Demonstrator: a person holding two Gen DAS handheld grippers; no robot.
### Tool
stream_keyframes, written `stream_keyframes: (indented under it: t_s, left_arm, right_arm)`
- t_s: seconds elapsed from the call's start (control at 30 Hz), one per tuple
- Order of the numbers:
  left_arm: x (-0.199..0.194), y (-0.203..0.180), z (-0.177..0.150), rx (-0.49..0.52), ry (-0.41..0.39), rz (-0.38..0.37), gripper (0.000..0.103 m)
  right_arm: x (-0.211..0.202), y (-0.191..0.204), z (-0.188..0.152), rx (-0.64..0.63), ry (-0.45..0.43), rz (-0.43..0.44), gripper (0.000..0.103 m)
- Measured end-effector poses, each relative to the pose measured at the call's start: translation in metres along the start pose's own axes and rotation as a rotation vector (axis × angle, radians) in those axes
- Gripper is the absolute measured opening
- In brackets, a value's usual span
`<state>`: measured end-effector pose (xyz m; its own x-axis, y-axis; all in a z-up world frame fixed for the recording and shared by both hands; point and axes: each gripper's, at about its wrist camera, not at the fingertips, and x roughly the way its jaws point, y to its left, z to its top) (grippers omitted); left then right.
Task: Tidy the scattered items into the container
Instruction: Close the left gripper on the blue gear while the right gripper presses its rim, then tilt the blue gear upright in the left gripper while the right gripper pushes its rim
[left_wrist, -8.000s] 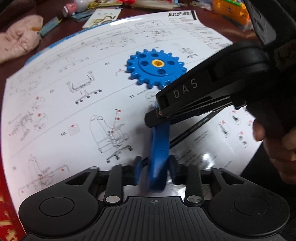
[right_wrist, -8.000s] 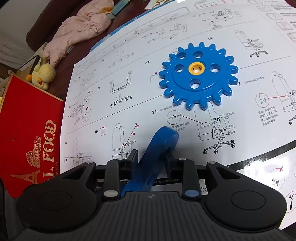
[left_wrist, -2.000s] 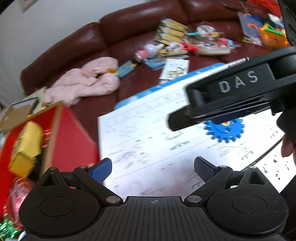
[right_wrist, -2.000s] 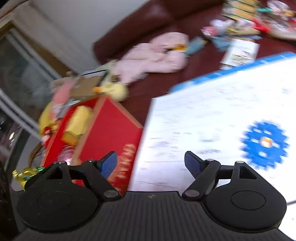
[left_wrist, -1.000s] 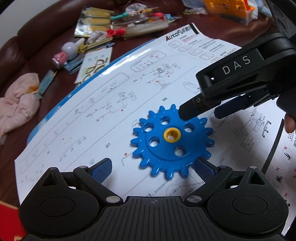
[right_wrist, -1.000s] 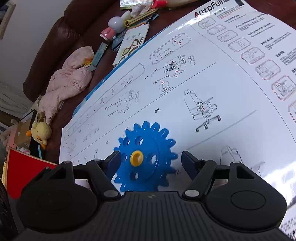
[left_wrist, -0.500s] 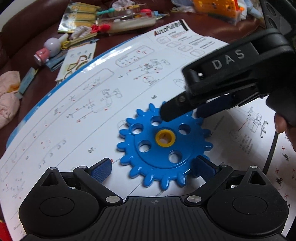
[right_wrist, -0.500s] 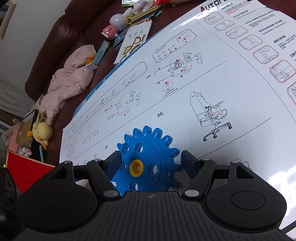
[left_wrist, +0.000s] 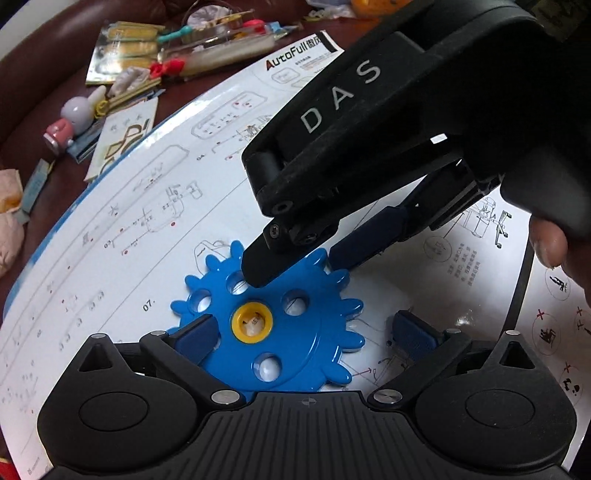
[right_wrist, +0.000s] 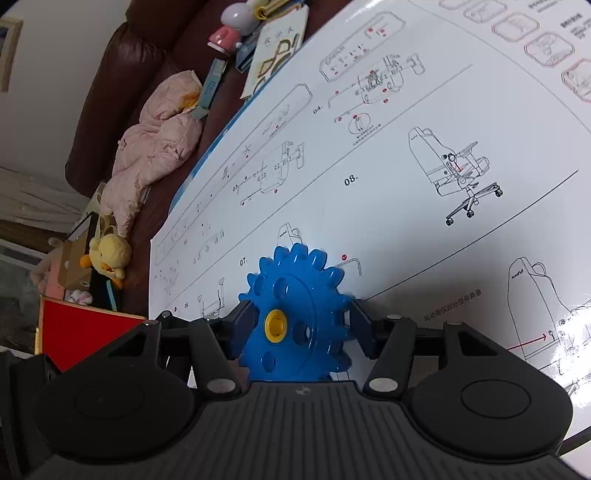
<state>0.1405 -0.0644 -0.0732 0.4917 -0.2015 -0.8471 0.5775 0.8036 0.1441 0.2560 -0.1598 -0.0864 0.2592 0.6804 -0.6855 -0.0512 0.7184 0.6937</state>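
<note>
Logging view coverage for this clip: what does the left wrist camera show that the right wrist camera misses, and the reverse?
Only the left wrist view shows the right gripper from outside, its fingers either side of the gear, plus the snack packets.

Only the right wrist view shows the red box, the yellow duck plush and the brown sofa.

Both show the blue gear, the instruction sheet and the rabbit figurine.
</note>
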Motion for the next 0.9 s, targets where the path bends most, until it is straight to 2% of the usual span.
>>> stream_keyframes:
  t_s: [0.1,0.13,0.23,0.53,0.63,0.67,0.7,0.9]
  left_arm:
    - [-0.006,0.003,-0.004,-0.003,-0.012,0.001,0.09]
    - [-0.009,0.007,-0.004,-0.012,-0.016,-0.003,0.083]
    - [-0.015,0.018,-0.006,-0.053,-0.021,-0.046,0.082]
    - [-0.026,0.025,-0.009,-0.137,-0.041,-0.109,0.082]
    - [-0.031,0.019,-0.012,-0.121,-0.038,-0.105,0.083]
    - [-0.032,0.017,-0.012,-0.116,-0.036,-0.09,0.087]
    - [-0.032,0.016,-0.012,-0.115,-0.031,-0.078,0.09]
    - [-0.038,0.004,-0.012,-0.07,-0.035,0.042,0.086]
  right_arm:
    - [-0.003,-0.001,0.0,0.004,0.003,-0.002,0.064]
    - [-0.004,-0.001,0.0,0.004,0.0,-0.006,0.064]
    - [-0.007,-0.004,0.0,0.011,-0.015,-0.018,0.064]
    - [-0.005,0.0,-0.013,0.003,0.01,-0.008,0.063]
    - [-0.004,0.008,-0.02,-0.018,0.016,-0.035,0.051]
    - [-0.005,0.011,-0.022,-0.032,0.008,-0.055,0.041]
    - [-0.006,0.013,-0.023,-0.037,0.006,-0.061,0.037]
    - [-0.018,0.028,-0.025,-0.039,0.013,-0.041,0.027]
